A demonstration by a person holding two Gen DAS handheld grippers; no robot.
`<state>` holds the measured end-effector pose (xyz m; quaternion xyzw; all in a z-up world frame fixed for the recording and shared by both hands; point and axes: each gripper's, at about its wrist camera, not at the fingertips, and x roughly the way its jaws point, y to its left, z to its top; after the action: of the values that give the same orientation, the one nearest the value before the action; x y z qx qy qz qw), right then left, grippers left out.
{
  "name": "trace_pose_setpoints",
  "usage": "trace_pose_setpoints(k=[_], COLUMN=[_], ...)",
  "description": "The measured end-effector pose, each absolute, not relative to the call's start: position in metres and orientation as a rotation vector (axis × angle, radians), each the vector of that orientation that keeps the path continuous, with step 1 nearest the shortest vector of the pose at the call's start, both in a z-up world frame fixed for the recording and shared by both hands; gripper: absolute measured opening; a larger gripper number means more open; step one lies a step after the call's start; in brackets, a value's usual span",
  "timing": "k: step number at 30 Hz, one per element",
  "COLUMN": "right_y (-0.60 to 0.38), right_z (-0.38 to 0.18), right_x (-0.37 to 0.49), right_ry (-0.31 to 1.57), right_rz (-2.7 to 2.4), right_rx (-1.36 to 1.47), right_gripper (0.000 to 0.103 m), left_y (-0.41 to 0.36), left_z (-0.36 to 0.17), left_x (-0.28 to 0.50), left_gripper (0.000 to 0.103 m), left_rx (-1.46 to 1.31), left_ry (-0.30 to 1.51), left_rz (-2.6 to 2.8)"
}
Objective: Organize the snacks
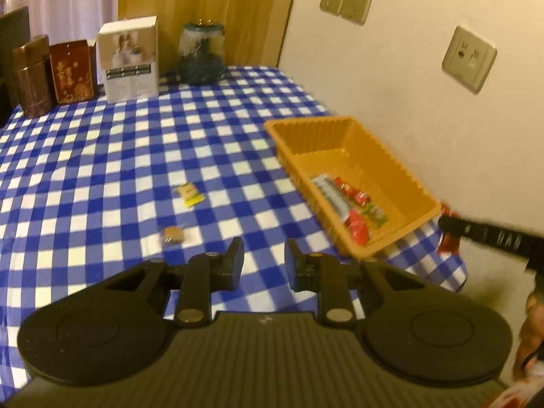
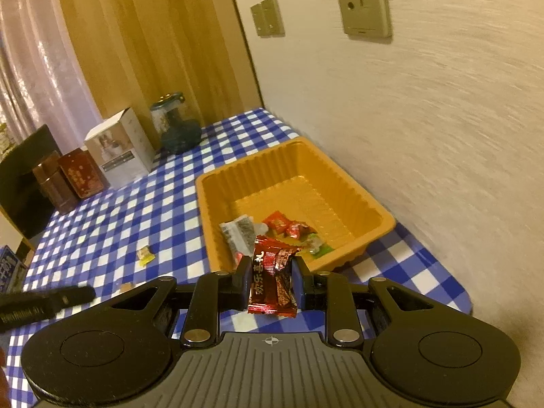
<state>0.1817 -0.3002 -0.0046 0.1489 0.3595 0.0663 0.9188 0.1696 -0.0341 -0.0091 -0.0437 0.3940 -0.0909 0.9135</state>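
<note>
Between the pads of the right gripper point(image 2: 268, 277) one red foil-wrapped snack packet point(image 2: 272, 280) with Chinese lettering is pinched, held up just in front of the near rim of the orange ribbed plastic tray point(image 2: 370, 204). So that's one snack clamped, not yet in the tray.

Over on the other side, the left gripper point(image 1: 264, 260) is seen with its fingers drawn in and nothing caught between them, only a small gap of tablecloth showing through.

Inside the single tray a little pile is collected: one white-and-grey long wrapper point(image 2: 238, 231), a few red candies point(image 2: 287, 225) (roughly three, kinda blurry) and some green wrappers point(image 2: 318, 246) that can't be counted properly.

Two loose snacks are left out on the blue-and-white checked tablecloth point(image 1: 102, 170): one yellow-green packet point(image 1: 189, 194) and one small brown round cookie in clear wrap point(image 1: 172, 234).

At the far edge, two brown tins point(image 1: 52, 73), one white box point(image 1: 131, 63) and one dark glass jar point(image 1: 201, 55) are lined up.
</note>
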Motion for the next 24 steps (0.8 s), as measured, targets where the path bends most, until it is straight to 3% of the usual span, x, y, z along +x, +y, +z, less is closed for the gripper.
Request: trace_pose_setpoints(k=[7, 17, 24], right_y=[-0.288, -0.267, -0.257], right_z=[-0.006, -0.017, -0.020], right_x=[0.183, 0.191, 0.198], right_ry=[0.741, 0.777, 0.791], right_rz=[0.162, 0.189, 0.198], right_rx=[0.300, 0.275, 0.252], right_gripper=[0.025, 0.025, 0.025], left_y=[-0.005, -0.009, -0.014], left_z=[-0.047, -0.087, -0.114], left_x=[0.150, 0.131, 0.143], left_gripper=[0.024, 0.041, 0.041], left_rx=[-0.034, 0.177, 0.216], left_ry=[0.871, 0.913, 0.972], left_rz=[-0.205, -0.451, -0.509])
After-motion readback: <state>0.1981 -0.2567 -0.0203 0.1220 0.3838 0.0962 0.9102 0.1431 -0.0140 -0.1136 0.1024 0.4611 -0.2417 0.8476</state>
